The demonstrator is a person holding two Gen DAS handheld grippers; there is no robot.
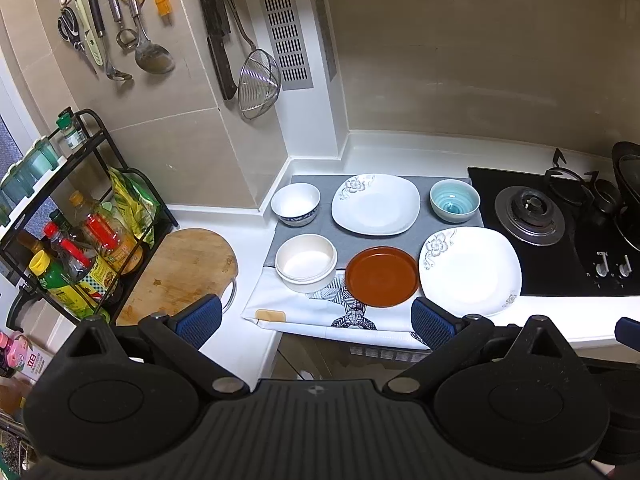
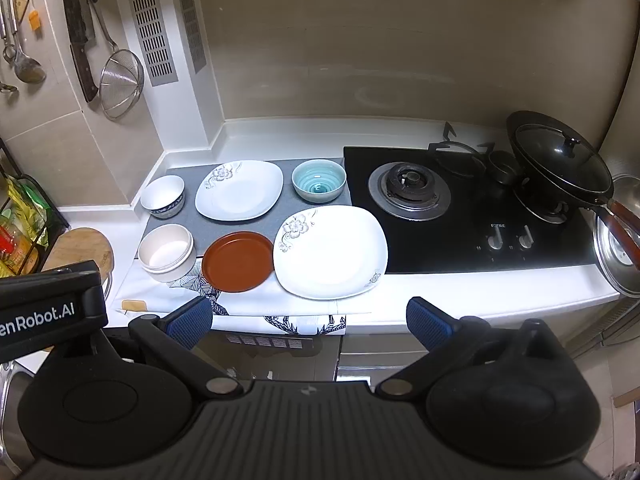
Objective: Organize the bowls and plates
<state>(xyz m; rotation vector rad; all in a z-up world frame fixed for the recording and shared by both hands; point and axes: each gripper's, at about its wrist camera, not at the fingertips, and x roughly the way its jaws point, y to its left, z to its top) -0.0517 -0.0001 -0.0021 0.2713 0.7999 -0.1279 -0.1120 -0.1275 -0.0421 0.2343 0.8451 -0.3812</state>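
Plates and bowls are lying spread across a grey mat [image 1: 300, 236] and a patterned cloth [image 1: 288, 308] on the white counter beside the hob [image 2: 460, 216], none stacked: two white square floral plates [image 2: 239, 189] [image 2: 330, 251], a brown round plate [image 2: 237, 261], a teal bowl [image 2: 319, 180], a white blue-banded bowl [image 2: 163, 196] and a cream straight-walled bowl [image 2: 167, 252]. All are looking like glazed crockery, so I am judging them stiff, slick, breakable and fairly heavy; a rim pinch is seeming the only hold, with the shallow plates offering the least lip. The left gripper [image 1: 316, 318] and right gripper [image 2: 310, 318] are both hanging short of the counter edge, jaws spread wide, holding nothing. The left view is showing a bottle rack [image 1: 80, 216] and cutting board [image 1: 180, 268]; the right view alone is revealing the lidded wok [image 2: 560, 164].
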